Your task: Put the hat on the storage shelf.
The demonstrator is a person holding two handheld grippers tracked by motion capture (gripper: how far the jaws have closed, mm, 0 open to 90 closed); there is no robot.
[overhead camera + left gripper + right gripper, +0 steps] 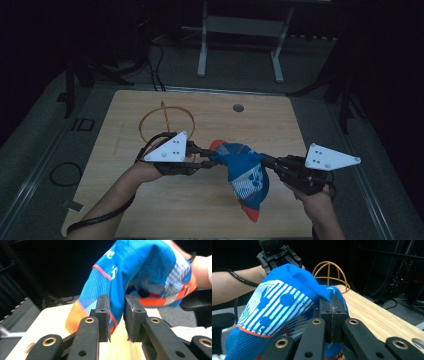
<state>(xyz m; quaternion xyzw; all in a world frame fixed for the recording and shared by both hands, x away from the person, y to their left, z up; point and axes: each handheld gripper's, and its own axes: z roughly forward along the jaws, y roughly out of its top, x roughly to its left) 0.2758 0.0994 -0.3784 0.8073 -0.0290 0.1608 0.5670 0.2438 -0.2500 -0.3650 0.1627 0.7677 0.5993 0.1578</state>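
The table is a light wood top. A yellow wire dome frame stands on it, behind the left gripper and well apart from the right gripper. A round hole lies in the table top beyond the frame. A metal stand sits on the floor past the far edge of the table. Nothing stands between the 2 grippers except the cap.

The cap is blue with white stripes and orange trim. It hangs above the table, to the right of the frame, stretched between the 2 grippers, with its lower end drooping toward the near edge.

Left gripper: the 2 jaws stand slightly apart. A fold of the cap runs through the gap and lies against the left pad; a small gap shows at the right pad. The grip is released.

Right gripper: the 2 jaws are clenched together, pinching the edge of the cap between the pads.
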